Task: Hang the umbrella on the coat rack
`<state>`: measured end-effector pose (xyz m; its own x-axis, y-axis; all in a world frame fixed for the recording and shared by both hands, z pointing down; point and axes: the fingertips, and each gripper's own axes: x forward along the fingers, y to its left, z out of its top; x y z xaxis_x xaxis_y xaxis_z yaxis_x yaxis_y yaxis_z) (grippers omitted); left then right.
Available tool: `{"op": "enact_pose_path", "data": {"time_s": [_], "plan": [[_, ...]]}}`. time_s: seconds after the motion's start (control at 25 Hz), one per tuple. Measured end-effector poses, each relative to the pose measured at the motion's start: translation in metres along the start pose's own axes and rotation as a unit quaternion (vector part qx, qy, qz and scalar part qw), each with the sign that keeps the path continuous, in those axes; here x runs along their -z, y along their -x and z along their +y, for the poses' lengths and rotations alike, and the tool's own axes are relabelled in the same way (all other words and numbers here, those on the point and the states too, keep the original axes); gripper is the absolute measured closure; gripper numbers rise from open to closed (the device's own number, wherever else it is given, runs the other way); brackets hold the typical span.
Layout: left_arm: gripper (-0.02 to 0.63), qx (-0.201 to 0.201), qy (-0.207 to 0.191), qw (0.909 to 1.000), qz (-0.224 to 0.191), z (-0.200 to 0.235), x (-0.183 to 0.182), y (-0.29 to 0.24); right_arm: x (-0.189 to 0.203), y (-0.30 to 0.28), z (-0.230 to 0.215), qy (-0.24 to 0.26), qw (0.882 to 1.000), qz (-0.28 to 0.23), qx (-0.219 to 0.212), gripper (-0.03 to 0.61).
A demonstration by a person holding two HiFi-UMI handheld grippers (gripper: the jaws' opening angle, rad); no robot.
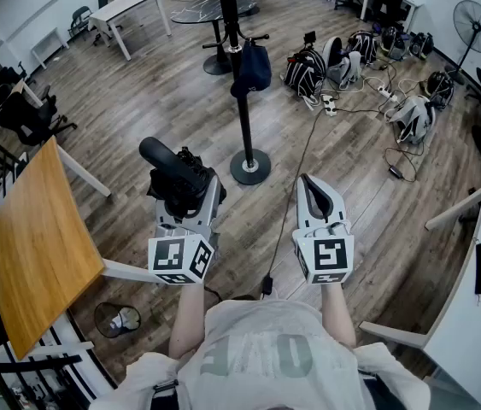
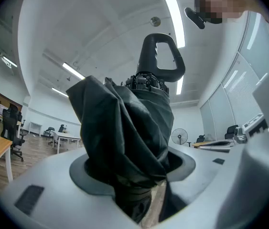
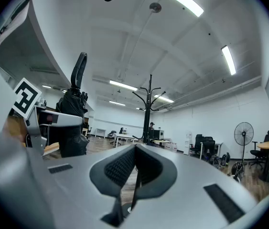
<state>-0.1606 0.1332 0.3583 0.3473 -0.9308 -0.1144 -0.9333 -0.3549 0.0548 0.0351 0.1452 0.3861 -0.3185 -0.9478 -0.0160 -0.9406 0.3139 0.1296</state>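
Evidently ready to hook: left gripper point(image 1: 187, 193) fingers clamp folded umbrella point(image 2: 124, 128), loop handle up, facing coat rack point(image 1: 245, 126); right gripper point(image 1: 315, 196) fingers closed, empty.

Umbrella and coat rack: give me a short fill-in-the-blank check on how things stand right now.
1. The left gripper is shut on the folded umbrella, whose fabric is ____.
2. The right gripper has its jaws together and holds ____.
3. The coat rack stands on the ____ floor, with the umbrella not yet on it.
Missing words: black; nothing; wooden.
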Motion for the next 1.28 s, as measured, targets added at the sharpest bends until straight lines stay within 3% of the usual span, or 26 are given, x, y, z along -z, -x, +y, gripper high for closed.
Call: {"op": "enact_pose_path", "data": {"time_s": [0.32, 0.92, 1.28], "plan": [[0.321, 0.012, 0.008, 0.9999, 0.004, 0.003, 0.002, 0.009, 0.000, 0.003, 0.017, -0.020, 1.000, 0.000, -0.010, 0.549], [0.321, 0.015, 0.029, 0.9990, 0.029, 0.004, 0.027, 0.023, 0.038, 0.001, 0.035, -0.037, 0.998, 0.052, -0.025, 0.548], [0.321, 0.035, 0.036, 0.9986, 0.017, 0.021, 0.039, -0.030, 0.045, -0.029, 0.011, -0.029, 0.998, 0.059, -0.008, 0.548]]}}
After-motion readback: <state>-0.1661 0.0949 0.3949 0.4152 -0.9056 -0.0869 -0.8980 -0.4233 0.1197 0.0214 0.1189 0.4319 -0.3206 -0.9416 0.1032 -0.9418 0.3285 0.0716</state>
